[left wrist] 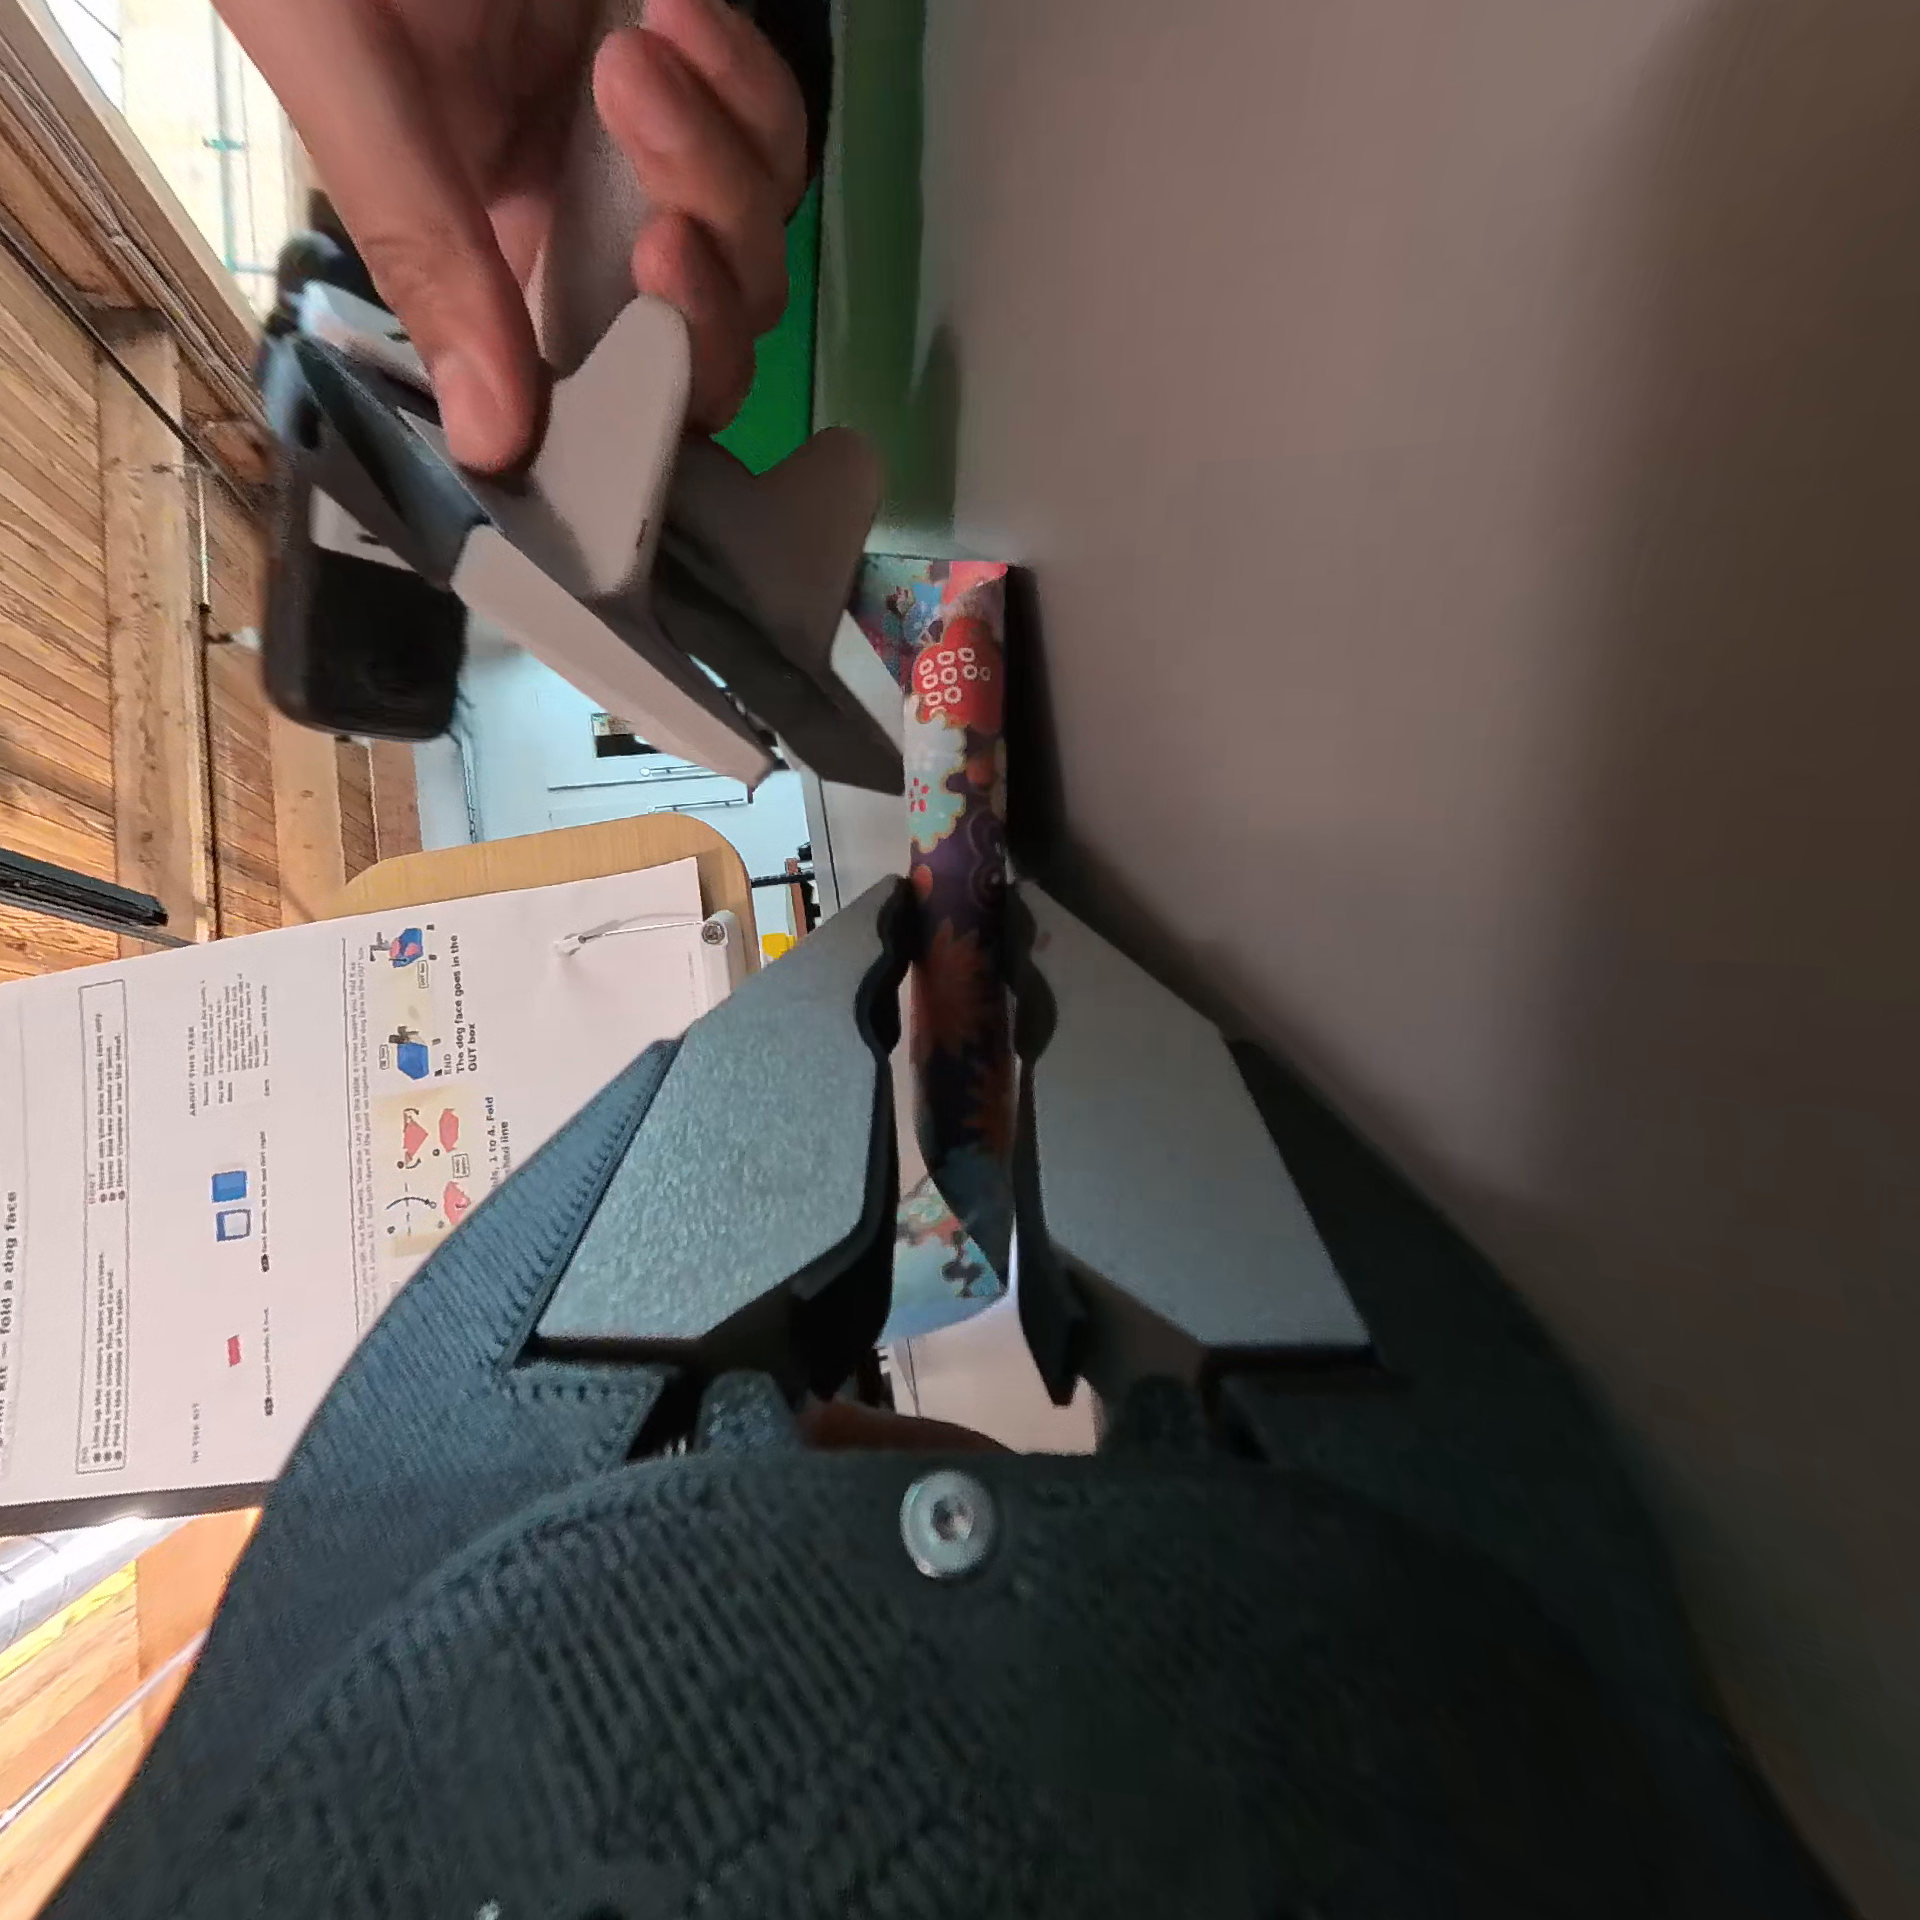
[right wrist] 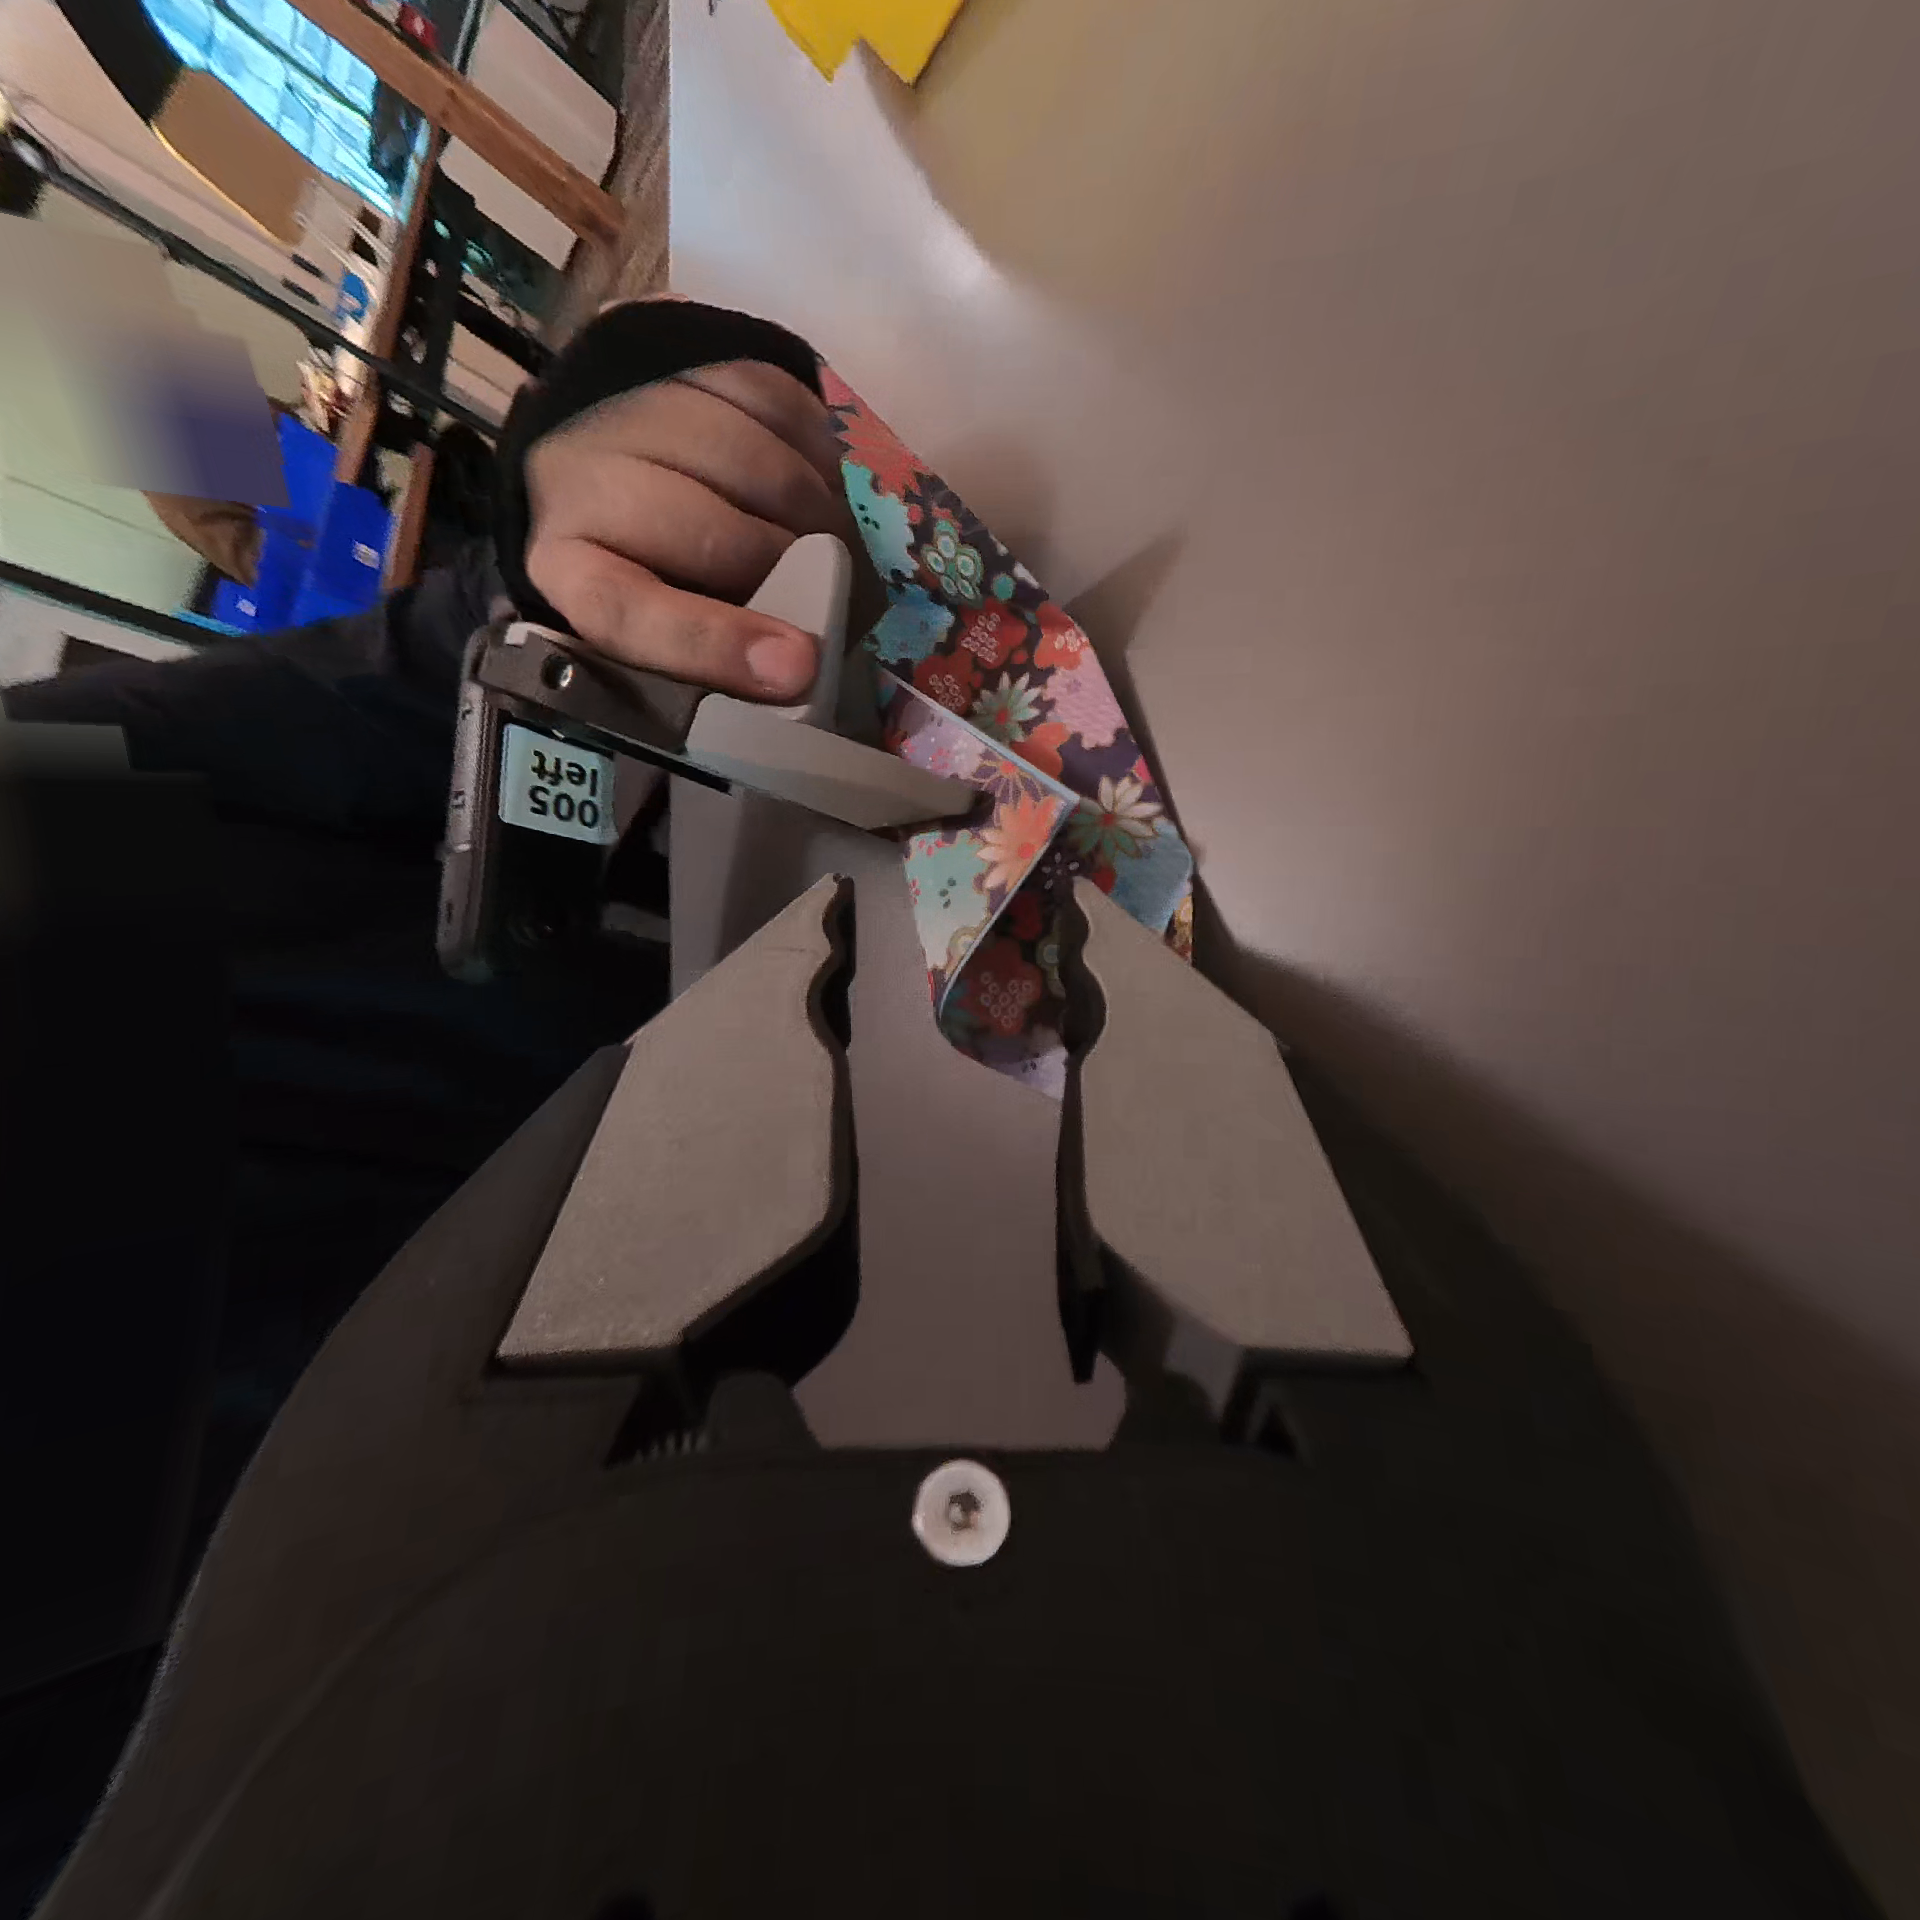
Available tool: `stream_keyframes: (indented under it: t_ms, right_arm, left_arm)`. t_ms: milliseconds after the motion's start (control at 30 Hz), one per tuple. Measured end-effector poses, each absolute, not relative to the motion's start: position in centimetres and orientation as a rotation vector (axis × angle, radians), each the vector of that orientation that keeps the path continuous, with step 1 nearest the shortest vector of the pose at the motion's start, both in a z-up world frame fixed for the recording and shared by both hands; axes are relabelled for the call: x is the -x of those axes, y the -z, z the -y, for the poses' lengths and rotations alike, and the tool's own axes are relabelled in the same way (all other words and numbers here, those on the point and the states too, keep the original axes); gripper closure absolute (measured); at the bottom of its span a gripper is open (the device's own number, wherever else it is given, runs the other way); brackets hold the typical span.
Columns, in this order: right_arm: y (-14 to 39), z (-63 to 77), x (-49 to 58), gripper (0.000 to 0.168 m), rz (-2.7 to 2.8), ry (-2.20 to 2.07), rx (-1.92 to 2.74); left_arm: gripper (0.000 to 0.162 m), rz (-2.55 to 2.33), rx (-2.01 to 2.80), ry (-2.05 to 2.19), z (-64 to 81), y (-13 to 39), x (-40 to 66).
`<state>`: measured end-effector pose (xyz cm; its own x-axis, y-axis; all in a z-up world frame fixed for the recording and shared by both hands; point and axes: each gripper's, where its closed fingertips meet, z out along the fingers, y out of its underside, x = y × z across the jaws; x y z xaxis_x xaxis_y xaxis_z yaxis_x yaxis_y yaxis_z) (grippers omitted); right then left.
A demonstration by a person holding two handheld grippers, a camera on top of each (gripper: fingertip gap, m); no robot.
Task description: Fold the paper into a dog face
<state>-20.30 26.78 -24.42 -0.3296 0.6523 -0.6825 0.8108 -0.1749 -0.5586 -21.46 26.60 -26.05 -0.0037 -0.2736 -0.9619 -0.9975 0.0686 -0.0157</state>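
The flower-patterned paper [left wrist: 956, 748] stands partly folded off the grey table [left wrist: 1455, 727]. My left gripper [left wrist: 958, 914] has its jaws close together with the paper running deep between them. In the right wrist view the paper [right wrist: 997, 665] is lifted and bent over the left gripper's fingertip [right wrist: 961, 802], which a hand holds. My right gripper [right wrist: 956, 914] is open. The paper's lower corner lies between its fingers, next to the right finger [right wrist: 1101, 966]. In the left wrist view the right gripper [left wrist: 831, 774] hovers just above the paper, held by a hand [left wrist: 499, 208].
A printed instruction sheet [left wrist: 364, 1143] stands on a wooden board at the table's far side. A green sheet [left wrist: 873, 208] and a yellow sheet [right wrist: 862, 31] lie farther off on the table [right wrist: 1455, 520]. Blue bins [right wrist: 332, 540] and shelving stand in the background. The grippers are tip to tip, or close to it.
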Motion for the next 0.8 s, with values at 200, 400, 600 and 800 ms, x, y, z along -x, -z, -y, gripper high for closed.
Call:
stream_keyframes:
  t_ms: [200,400,600,800]
  right_arm:
    - [24.2,-25.2,20.4,0.127,-2.515,1.407,-1.551]
    - [25.3,-24.5,20.8,0.129,-2.819,1.256,-1.47]
    - [24.9,-25.5,21.0,0.121,-2.807,1.281,-1.525]
    - [25.7,-24.8,20.9,0.119,-2.853,1.227,-1.475]
  left_arm:
    - [0.147,-1.404,1.416,-0.965,-26.6,26.1,21.9]
    - [0.145,-1.375,1.447,-0.933,-26.5,26.0,22.3]
    - [0.145,-1.36,1.438,-0.927,-26.4,25.6,22.3]
    - [0.144,-1.359,1.435,-0.931,-26.4,25.6,22.3]
